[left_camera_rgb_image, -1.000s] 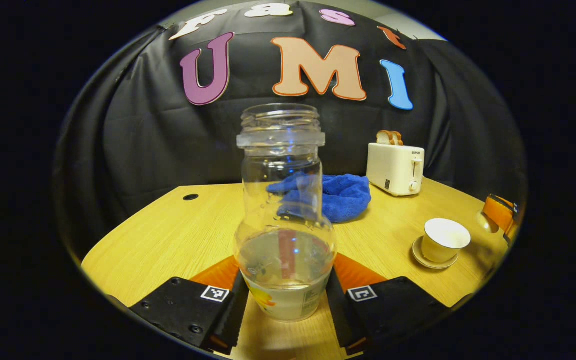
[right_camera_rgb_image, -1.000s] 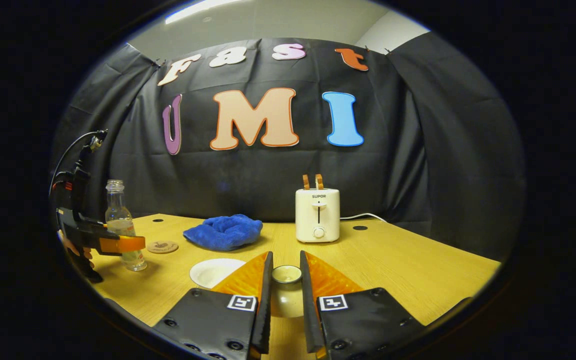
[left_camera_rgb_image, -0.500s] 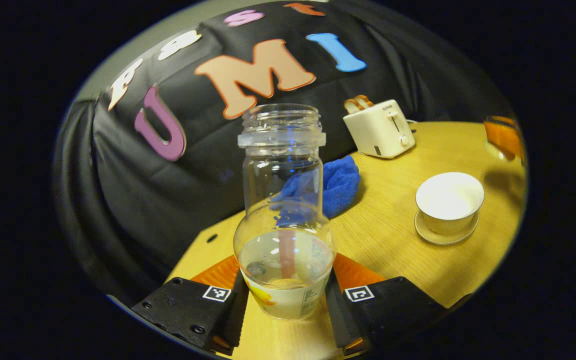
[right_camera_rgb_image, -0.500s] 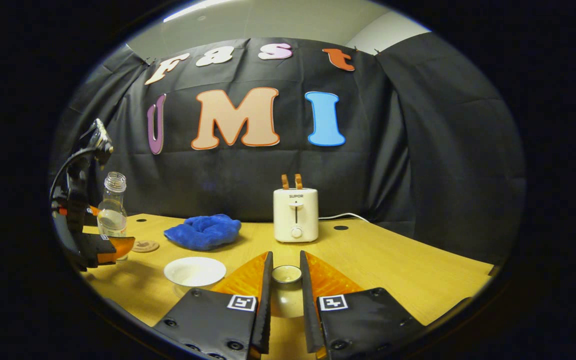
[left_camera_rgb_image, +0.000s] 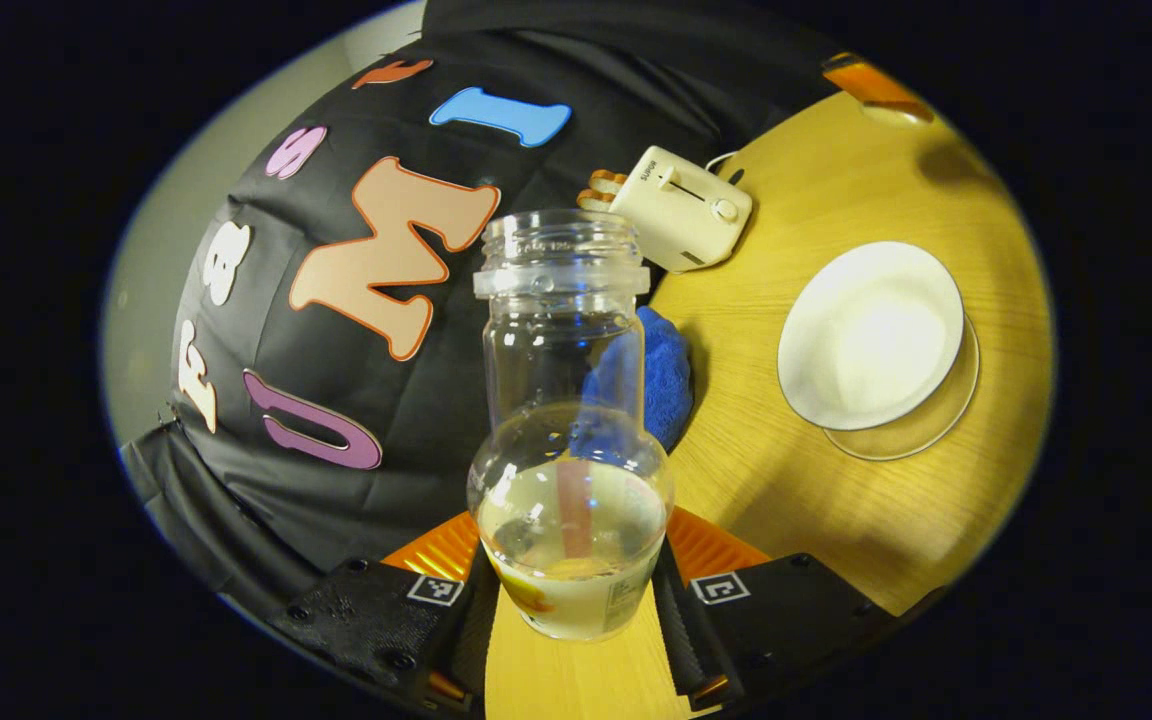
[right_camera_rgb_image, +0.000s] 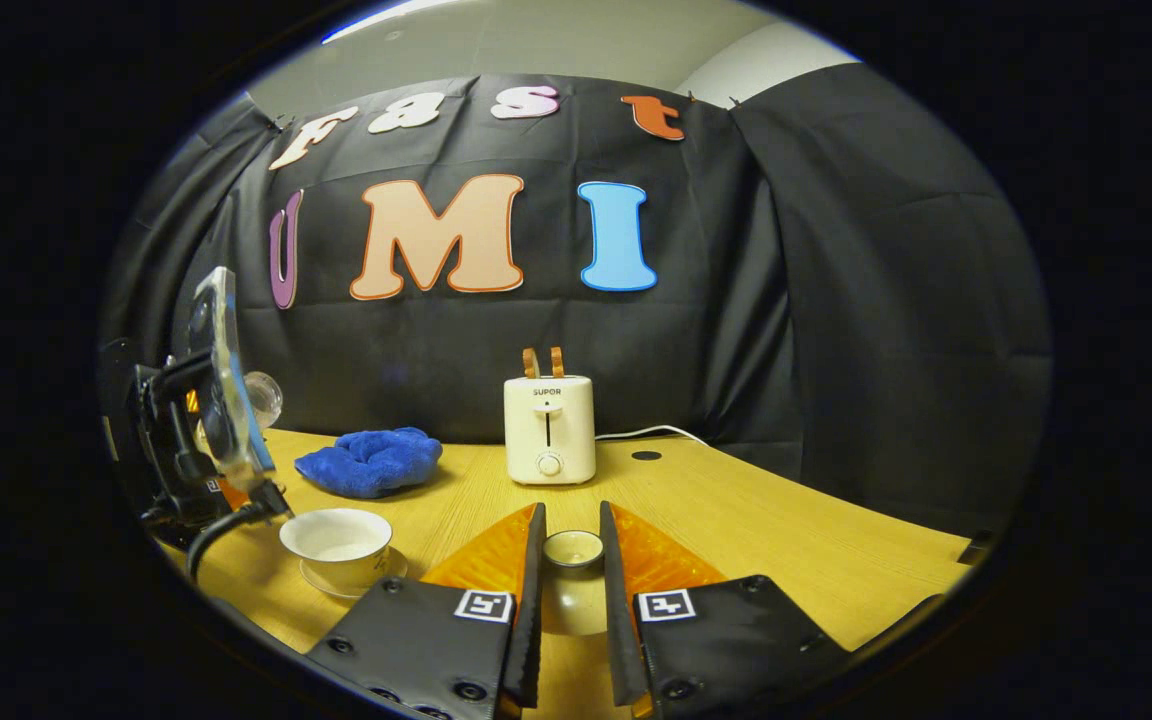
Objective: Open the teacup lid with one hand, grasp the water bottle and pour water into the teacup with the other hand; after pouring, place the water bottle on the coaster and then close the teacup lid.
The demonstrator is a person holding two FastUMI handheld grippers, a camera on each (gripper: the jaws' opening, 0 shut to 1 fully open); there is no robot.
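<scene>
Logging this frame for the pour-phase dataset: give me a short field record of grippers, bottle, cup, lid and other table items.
left gripper: shut on the water bottle, uncapped, partly filled, tilted toward the teacup
right gripper: shut on the teacup lid, held off the cup
teacup: open, on its saucer, under the left gripper
pour: no stream visible
toaster: at the back of the table, bread in its slots
blue cloth: bunched, left of the toaster in the right gripper view
</scene>
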